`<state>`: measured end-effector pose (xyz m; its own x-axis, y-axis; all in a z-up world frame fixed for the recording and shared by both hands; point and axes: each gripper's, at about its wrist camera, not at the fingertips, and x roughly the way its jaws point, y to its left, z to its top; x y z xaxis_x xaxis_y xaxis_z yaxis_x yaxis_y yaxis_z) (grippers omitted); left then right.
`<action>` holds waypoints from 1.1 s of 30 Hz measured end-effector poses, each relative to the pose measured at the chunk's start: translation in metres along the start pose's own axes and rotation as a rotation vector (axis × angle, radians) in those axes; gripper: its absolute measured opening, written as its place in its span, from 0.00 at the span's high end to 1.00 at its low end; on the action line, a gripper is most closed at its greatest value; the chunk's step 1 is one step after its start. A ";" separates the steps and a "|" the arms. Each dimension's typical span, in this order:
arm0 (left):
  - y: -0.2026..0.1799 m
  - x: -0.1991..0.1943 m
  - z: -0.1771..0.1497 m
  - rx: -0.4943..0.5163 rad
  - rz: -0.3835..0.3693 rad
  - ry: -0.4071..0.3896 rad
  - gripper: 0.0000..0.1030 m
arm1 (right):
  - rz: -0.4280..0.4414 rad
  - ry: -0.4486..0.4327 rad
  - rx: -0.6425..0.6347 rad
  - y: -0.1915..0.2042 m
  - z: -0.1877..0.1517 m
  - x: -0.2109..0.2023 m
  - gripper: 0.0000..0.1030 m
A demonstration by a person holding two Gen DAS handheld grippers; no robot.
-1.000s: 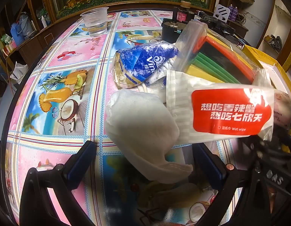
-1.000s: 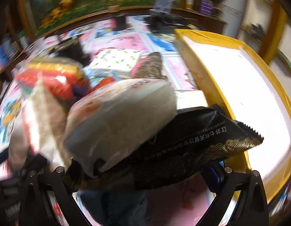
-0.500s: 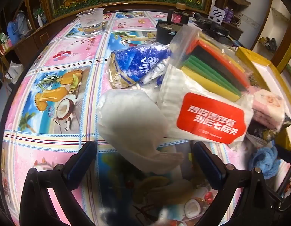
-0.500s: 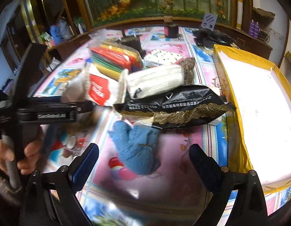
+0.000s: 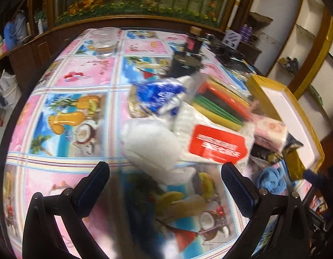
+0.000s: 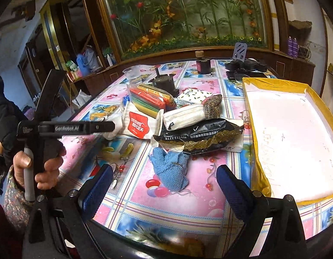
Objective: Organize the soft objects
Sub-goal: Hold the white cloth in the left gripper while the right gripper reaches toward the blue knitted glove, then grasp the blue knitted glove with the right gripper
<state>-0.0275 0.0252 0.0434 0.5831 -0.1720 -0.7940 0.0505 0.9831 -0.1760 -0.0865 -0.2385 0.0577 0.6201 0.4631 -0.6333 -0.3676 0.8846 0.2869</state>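
Observation:
A heap of soft items lies mid-table: a white wet-wipe pack with a red label [image 6: 138,125] [image 5: 218,143], a bag of coloured sponges [image 6: 152,98] [image 5: 222,101], a white tissue pack [image 6: 183,116], a black and gold packet [image 6: 200,132], a blue knitted cloth [image 6: 169,168] [image 5: 272,178], a blue and white packet [image 5: 160,99] and a white crumpled bag [image 5: 153,146]. My left gripper [image 5: 166,185] is open, just short of the white bag. My right gripper [image 6: 165,185] is open, pulled back near the table edge, the blue cloth between and beyond its pads.
A yellow-rimmed box with a white inside [image 6: 317,99] [image 5: 295,116] stands at the right of the table [image 6: 157,205]. A clear plastic cup [image 5: 105,42], a dark bottle [image 6: 202,63] and black gear [image 6: 245,64] sit at the back. A person's hand [image 6: 37,168] holds the left tool.
Both grippers have drawn back from the heap and risen. The right gripper, close against the tissue pack and black packet a second ago, now stands open near the table edge.

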 end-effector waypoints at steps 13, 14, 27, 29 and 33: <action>0.023 0.042 0.017 -0.095 0.069 0.108 0.51 | 0.035 -0.027 0.015 -0.006 -0.013 -0.015 0.04; 0.023 0.043 0.016 -0.099 0.058 0.107 0.52 | 0.034 -0.025 0.011 -0.005 -0.014 -0.014 0.04; 0.031 0.010 -0.009 -0.077 -0.028 0.015 0.89 | -0.019 0.111 -0.043 0.010 -0.009 0.035 0.28; 0.023 0.007 -0.011 -0.053 -0.039 -0.009 0.89 | -0.036 0.117 -0.044 0.011 -0.006 0.041 0.28; 0.001 0.013 -0.018 -0.008 -0.093 -0.005 0.89 | -0.112 0.147 -0.044 0.006 -0.001 0.058 0.32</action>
<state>-0.0344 0.0228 0.0227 0.5803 -0.2622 -0.7710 0.0982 0.9624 -0.2533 -0.0535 -0.2061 0.0221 0.5522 0.3456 -0.7587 -0.3336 0.9256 0.1789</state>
